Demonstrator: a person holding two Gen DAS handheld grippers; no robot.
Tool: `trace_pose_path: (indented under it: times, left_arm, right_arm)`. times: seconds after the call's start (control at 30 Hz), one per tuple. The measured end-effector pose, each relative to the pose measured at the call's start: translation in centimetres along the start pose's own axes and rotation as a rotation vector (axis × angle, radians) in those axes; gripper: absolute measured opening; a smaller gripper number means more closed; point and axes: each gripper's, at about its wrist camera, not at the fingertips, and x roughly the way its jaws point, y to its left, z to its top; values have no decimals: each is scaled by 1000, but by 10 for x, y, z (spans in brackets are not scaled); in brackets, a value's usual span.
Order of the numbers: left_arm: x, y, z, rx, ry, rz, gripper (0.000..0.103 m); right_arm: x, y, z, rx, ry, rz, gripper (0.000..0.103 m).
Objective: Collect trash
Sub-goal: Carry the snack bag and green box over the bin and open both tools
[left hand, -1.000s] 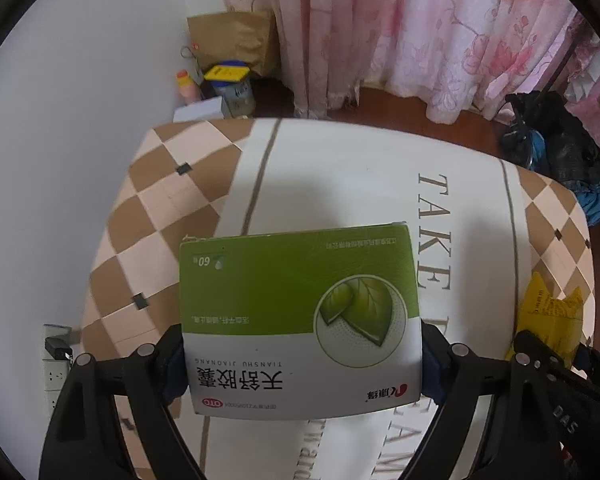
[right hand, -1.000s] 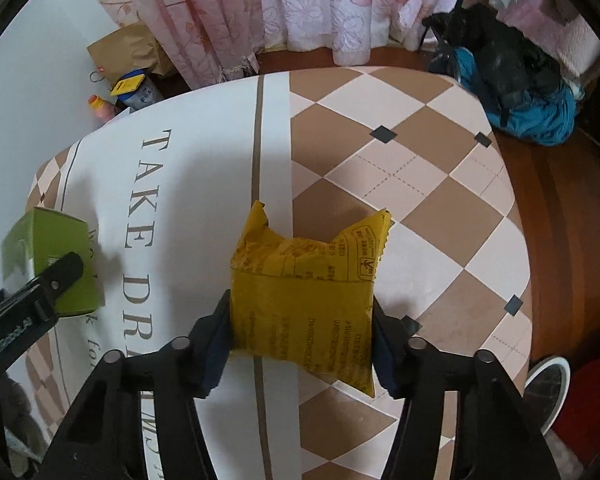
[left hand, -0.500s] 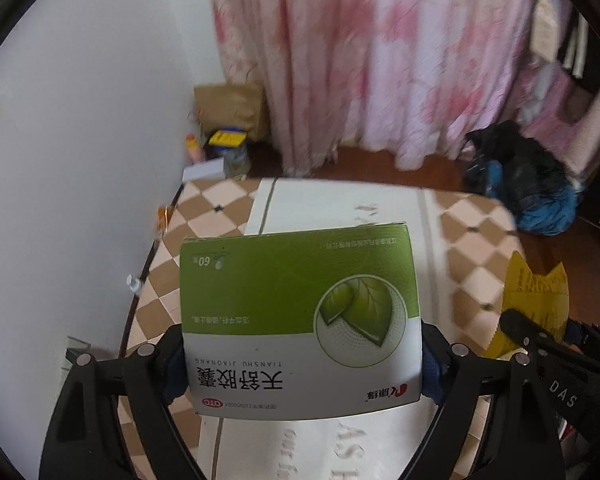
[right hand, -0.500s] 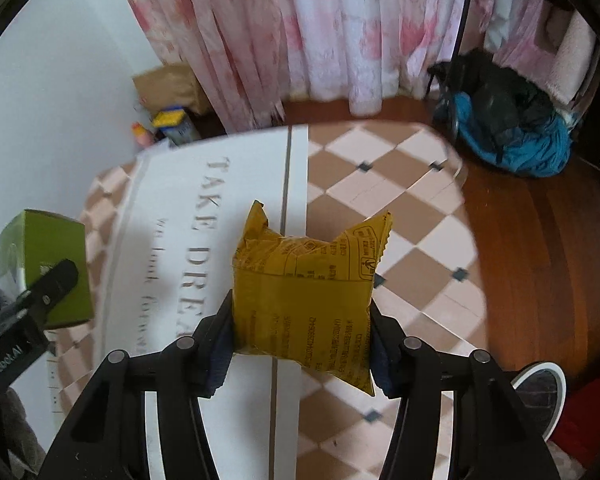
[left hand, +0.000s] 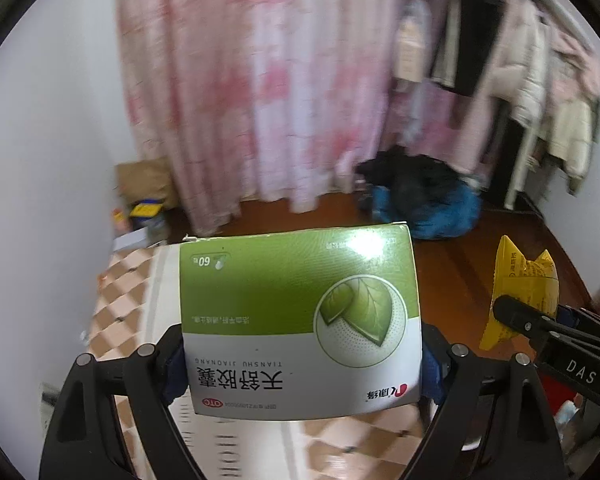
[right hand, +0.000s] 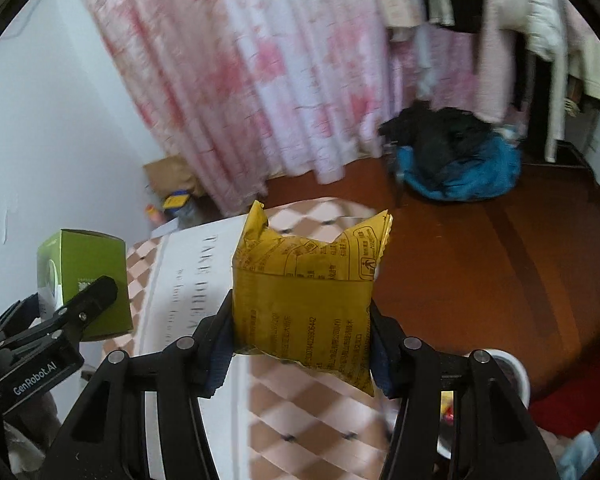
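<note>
My left gripper (left hand: 302, 364) is shut on a green and white medicine box (left hand: 300, 320), held up above the table. The box also shows at the left of the right wrist view (right hand: 80, 276). My right gripper (right hand: 302, 344) is shut on a yellow snack packet (right hand: 308, 300), also lifted off the table. The packet shows at the right of the left wrist view (left hand: 520, 288). A white bin rim (right hand: 516, 368) shows low at the right of the right wrist view, partly hidden by my right gripper.
A table with a checked brown and white cloth (right hand: 320, 412) lies below both grippers. Pink curtains (left hand: 260, 100) hang behind. A pile of black and blue clothes (right hand: 456, 156) lies on the wooden floor. A paper bag and small items (left hand: 144, 196) sit by the wall.
Both grippers have risen and tilted up with the box and the packet. The table has dropped low in both views and more of the curtains and the room shows.
</note>
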Motion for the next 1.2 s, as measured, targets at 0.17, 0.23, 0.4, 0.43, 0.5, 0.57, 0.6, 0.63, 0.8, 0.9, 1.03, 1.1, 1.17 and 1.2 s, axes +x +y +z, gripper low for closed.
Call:
trace_pose_path:
  times: [0.17, 0.23, 0.4, 0.43, 0.5, 0.57, 0.6, 0.63, 0.8, 0.9, 1.03, 1.1, 1.17, 1.2]
  left_arm:
    - [22, -64, -7, 73, 39, -91, 87]
    - [42, -98, -14, 108, 76, -127, 87]
    - [91, -165, -45, 151, 190, -203, 87]
    - [95, -175, -52, 156, 208, -207, 87]
    - [121, -200, -69, 183, 264, -228, 87]
    - [142, -224, -83, 211, 314, -242, 87]
    - [146, -232, -89, 221, 331, -250, 87]
    - [159, -245, -97, 242, 364, -260, 87]
    - [191, -286, -122, 277, 455, -326, 87]
    - [201, -301, -129, 294, 475, -338, 88]
    - [206, -317, -132, 338, 484, -322, 90]
    - [205, -320, -132, 351, 489, -310, 90]
    - [206, -320, -137, 356, 495, -305, 90]
    - [205, -319, -137, 357, 502, -299, 91]
  right_arm:
    - [-33, -78, -17, 85, -13, -87, 58]
    - [-36, -114, -29, 133, -1, -126, 58]
    - [-19, -204, -68, 261, 78, -203, 58]
    - [-12, -220, -76, 281, 97, -210, 58]
    - [8, -255, -94, 322, 150, -231, 58]
    - [26, -284, -108, 346, 193, -239, 58]
    - [33, -296, -117, 354, 220, -252, 58]
    - [39, -305, -124, 360, 233, -253, 58]
    - [73, -361, -157, 390, 327, -260, 58]
    - [82, -384, -177, 414, 352, -258, 58]
    - [91, -402, -189, 446, 371, -251, 58]
    - [95, -409, -196, 458, 379, -256, 59]
    - [98, -409, -197, 465, 385, -266, 60]
    - [98, -412, -199, 472, 387, -269, 61]
